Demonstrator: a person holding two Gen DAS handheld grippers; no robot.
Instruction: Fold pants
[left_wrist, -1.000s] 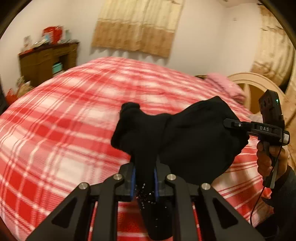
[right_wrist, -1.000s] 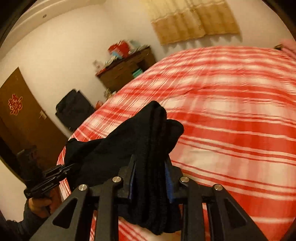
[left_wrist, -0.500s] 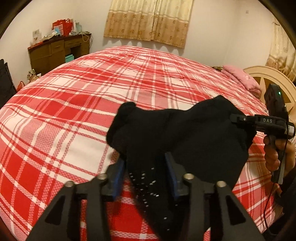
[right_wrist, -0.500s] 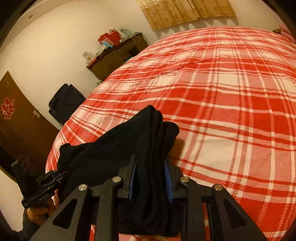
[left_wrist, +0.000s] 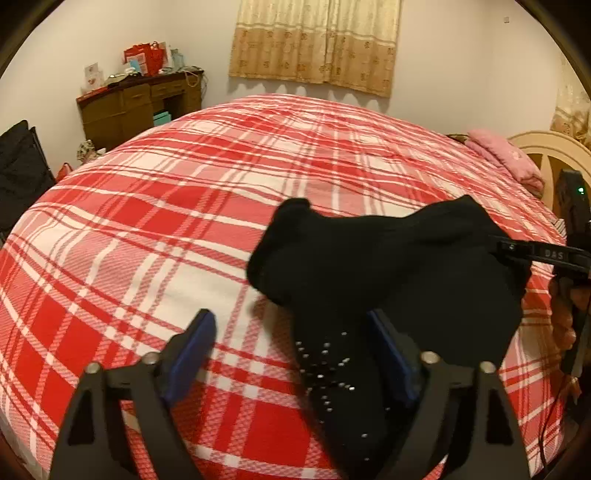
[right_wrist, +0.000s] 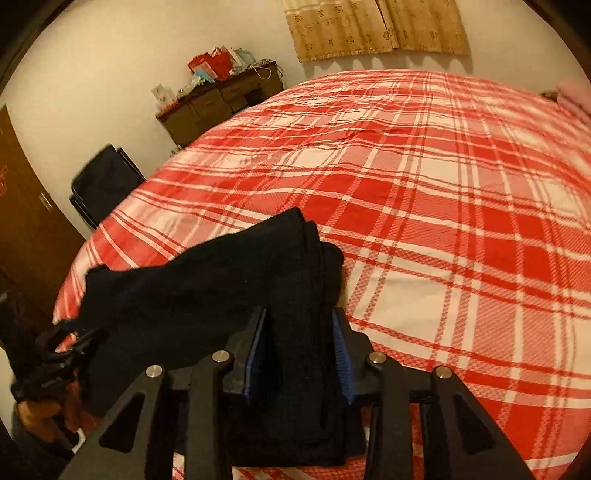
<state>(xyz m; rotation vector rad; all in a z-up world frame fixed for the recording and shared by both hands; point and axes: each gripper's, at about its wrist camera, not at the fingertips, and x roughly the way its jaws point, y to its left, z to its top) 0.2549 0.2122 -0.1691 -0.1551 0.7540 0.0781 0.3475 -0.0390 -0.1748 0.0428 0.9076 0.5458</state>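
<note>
Black pants (left_wrist: 388, 266) lie bunched near the front edge of a bed with a red and white plaid cover (left_wrist: 184, 221). My left gripper (left_wrist: 290, 321) is opening wide; a studded strip of the pants lies loose between its jaws, close to the right pad. In the right wrist view a thick fold of the pants (right_wrist: 207, 291) fills my right gripper (right_wrist: 299, 325). Its jaws are opening, but both blue pads still touch the cloth. From the left wrist view, the right gripper (left_wrist: 517, 251) reaches into the far side of the pants.
A wooden dresser (left_wrist: 136, 107) with clutter on top stands by the far left wall. A dark chair (right_wrist: 107, 181) is beside the bed. A pink pillow (left_wrist: 506, 158) and a cream headboard (left_wrist: 546, 155) are at the right. The plaid cover (right_wrist: 443, 221) stretches away behind the pants.
My left gripper went from shut on the pants to wide open, letting the cloth go. Both grippers came down and the pants settled onto the bed. The right jaws widened slightly.
</note>
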